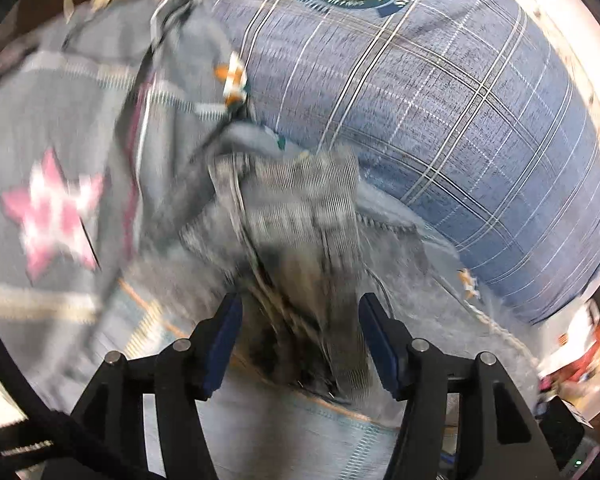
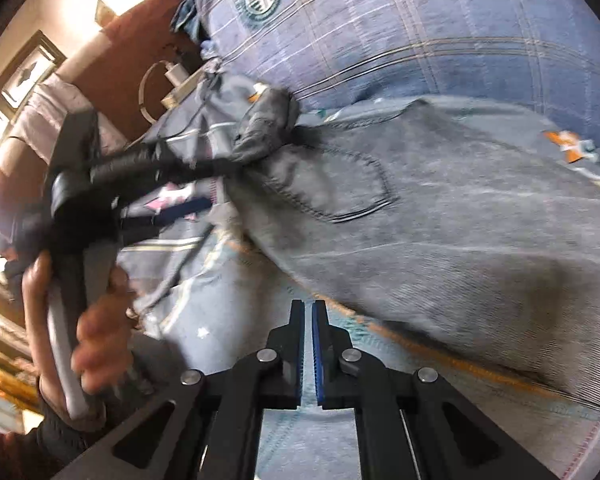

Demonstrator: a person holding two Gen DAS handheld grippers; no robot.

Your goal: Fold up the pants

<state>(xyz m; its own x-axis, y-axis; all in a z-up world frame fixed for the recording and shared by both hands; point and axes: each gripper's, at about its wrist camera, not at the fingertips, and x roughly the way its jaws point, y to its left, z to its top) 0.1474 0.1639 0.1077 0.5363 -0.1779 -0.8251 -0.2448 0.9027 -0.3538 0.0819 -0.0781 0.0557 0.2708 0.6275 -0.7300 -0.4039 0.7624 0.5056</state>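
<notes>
The left gripper (image 1: 300,344), jaws apart, hangs directly over the pants (image 2: 440,208); the right gripper (image 2: 309,344), clenched empty, sits beside them.

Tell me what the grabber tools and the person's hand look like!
Both tools are black, with flat angular arms joined by round silver pins. The left gripper and the right gripper each end in two fingers lined with blue ribbed pads. In the right wrist view, a hand grips a pale handle, with a dark sleeve below it and a black cable along the tool.
</notes>
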